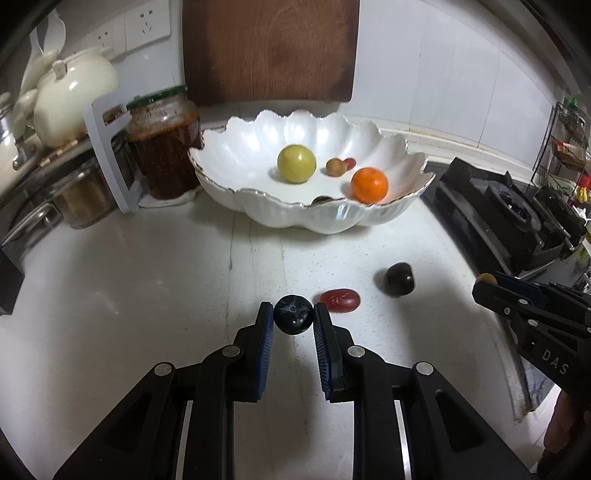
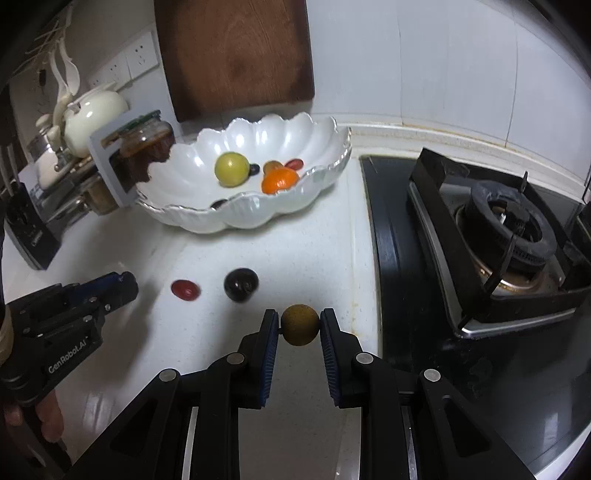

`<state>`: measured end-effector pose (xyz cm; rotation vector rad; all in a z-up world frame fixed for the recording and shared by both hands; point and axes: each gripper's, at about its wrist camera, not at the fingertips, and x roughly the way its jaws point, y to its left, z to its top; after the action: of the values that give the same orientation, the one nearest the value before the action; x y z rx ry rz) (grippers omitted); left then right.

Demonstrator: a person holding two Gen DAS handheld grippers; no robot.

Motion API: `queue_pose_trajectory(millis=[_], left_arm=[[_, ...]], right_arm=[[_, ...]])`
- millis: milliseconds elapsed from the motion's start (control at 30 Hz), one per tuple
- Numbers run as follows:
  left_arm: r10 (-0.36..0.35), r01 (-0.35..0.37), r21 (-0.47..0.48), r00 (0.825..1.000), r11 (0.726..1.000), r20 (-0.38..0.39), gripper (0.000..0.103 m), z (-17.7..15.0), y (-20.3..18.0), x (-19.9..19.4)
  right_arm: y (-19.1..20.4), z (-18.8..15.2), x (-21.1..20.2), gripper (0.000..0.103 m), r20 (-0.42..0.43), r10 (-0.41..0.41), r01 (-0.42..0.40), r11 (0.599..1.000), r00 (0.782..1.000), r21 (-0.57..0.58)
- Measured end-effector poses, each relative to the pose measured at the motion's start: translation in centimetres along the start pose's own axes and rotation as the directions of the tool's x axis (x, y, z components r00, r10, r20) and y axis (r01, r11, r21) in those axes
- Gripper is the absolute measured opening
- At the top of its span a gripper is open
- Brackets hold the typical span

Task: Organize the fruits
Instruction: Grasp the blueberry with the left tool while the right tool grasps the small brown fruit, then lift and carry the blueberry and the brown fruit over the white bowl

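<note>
Left gripper [image 1: 293, 319]: jaws closed on a small dark blue berry [image 1: 293, 314], pads pressing both its sides. Right gripper [image 2: 300, 325]: jaws closed on a brownish-yellow round fruit [image 2: 300, 325]. On the white counter [image 1: 147, 277] just beyond lie a red oval fruit [image 1: 340, 300] and a dark plum [image 1: 399, 279]. Farther back, the scalloped white bowl [image 1: 258, 206] holds a green fruit [image 1: 296, 163] and an orange [image 1: 369, 184]

A white speckled counter [image 1: 147, 277] meets a white tiled wall [image 1: 424, 66], with a wooden cutting board [image 1: 271, 48] leaning top centre, sockets [image 1: 147, 26] upper left, and a black gas stove [image 2: 498, 229] at right.
</note>
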<state>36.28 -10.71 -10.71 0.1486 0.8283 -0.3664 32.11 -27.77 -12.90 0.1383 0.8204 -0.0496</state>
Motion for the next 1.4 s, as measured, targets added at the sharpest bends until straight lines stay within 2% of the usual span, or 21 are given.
queue_pose_trajectory(millis=[300, 633, 800, 1133, 1400], left_arm=[[0.024, -0.022, -0.033, 0.998, 0.999, 0.065, 0.023, 0.3, -0.4, -3.5], [0.056, -0.048, -0.060, 0.987, 0.997, 0.151, 0.023, 1.5, -0.3, -7.2], [0.059, -0.046, -0.071, 0.981, 0.996, 0.184, 0.023, 2.6, -0.4, -8.1], [0.061, -0.045, -0.067, 0.964, 0.997, 0.258, 0.023, 5.5, -0.3, -9.1], [0.091, -0.075, -0.063, 0.950, 0.995, 0.299, 0.023, 8.4, -0.2, -8.9]], right_arm=[[0.5, 1.1, -2.5, 0.025, 0.064, 0.044, -0.042, 0.999, 0.997, -0.021], [1.3, 2.7, -5.4, 0.025, 0.152, 0.085, -0.077, 0.995, 0.985, -0.057], [1.7, 3.8, -6.3, 0.025, 0.180, 0.116, -0.105, 0.992, 0.977, -0.068], [1.8, 7.3, -6.8, 0.025, 0.252, 0.106, -0.089, 0.993, 0.962, -0.079], [1.8, 10.3, -5.8, 0.025, 0.258, 0.124, -0.112, 0.992, 0.958, -0.063]])
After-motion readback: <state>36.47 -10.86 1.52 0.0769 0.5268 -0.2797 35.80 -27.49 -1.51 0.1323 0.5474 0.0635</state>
